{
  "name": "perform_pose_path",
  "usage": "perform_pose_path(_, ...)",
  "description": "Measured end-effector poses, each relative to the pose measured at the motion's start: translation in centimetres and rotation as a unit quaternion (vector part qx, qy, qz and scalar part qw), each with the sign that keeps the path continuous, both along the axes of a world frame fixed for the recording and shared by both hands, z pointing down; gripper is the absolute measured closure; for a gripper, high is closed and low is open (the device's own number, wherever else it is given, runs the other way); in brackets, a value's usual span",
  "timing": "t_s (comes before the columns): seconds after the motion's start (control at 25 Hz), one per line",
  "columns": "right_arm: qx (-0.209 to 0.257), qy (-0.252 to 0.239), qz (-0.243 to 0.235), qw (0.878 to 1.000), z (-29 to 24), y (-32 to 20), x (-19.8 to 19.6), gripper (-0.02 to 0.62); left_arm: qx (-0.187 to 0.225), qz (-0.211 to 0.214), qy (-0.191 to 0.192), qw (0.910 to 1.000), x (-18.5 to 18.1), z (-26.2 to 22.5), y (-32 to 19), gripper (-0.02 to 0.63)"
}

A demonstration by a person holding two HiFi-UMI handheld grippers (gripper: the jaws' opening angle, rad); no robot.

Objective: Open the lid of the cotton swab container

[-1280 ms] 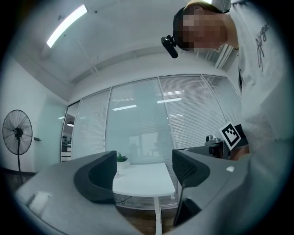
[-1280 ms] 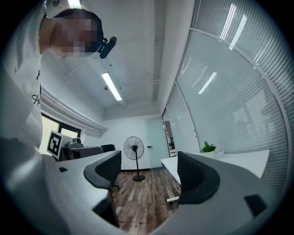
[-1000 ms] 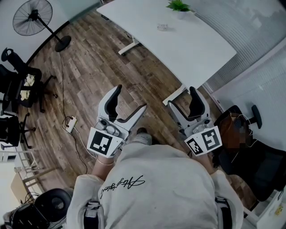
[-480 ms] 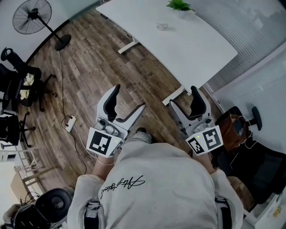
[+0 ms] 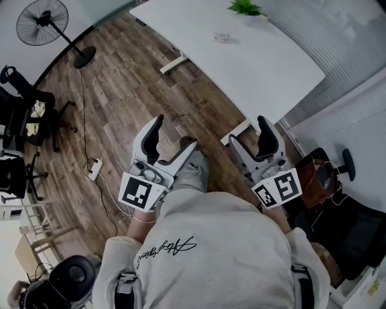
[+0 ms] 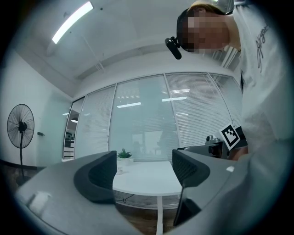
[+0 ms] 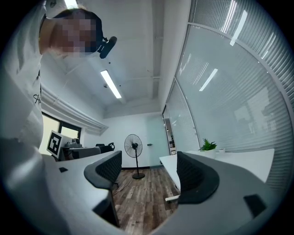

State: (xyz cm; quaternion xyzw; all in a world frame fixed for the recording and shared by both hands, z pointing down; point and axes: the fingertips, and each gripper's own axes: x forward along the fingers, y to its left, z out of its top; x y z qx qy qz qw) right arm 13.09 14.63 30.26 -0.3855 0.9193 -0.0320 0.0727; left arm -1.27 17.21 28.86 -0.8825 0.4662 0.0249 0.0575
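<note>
Grippers gape wide and empty, left gripper (image 5: 175,134) and right gripper (image 5: 248,131) held over brown wood-plank floor (image 5: 120,90); far ahead, small clear cotton swab container (image 5: 222,37) rests on smooth white rectangular table (image 5: 271,66), near green potted plant (image 5: 244,7); black pedestal fan (image 5: 45,24) far left

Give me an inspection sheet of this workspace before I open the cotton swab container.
Surface: white table, ahead of the person.
Job's things: small clear container at the table's far end; lid state too small to tell.
Clutter: potted plant near the container.
Grippers: left hand-held gripper and right hand-held gripper both open, holding nothing, over the floor.
Cables: power strip and cable on the wood floor.
Surroundings: standing fan, office chairs.
</note>
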Motion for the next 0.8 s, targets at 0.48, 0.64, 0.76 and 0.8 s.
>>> perform_pose_path(0.48,0.013,0.006,0.043,0.999,-0.1,-12.3,-2.1,0.238,0.01,0.043,0.0,0.999,-2.1,0.6,-13.9,0.241)
perform_pose_path(0.64,0.013,0.002,0.064,0.998,-0.4,-17.5,-3.5,0.238,0.007,0.068,-0.006,0.9977,-3.4,0.3,-19.7,0.241)
perform_pose_path(0.76,0.005,0.004,0.077,0.997,-0.5,-21.4,-4.3,0.238,0.003,0.085,-0.013,0.9963,-4.0,0.2,-24.0,0.241)
perform_pose_path(0.8,0.004,0.006,0.083,0.997,-0.6,-22.6,-4.5,0.238,0.003,0.09,-0.016,0.9958,-4.2,0.1,-25.4,0.241)
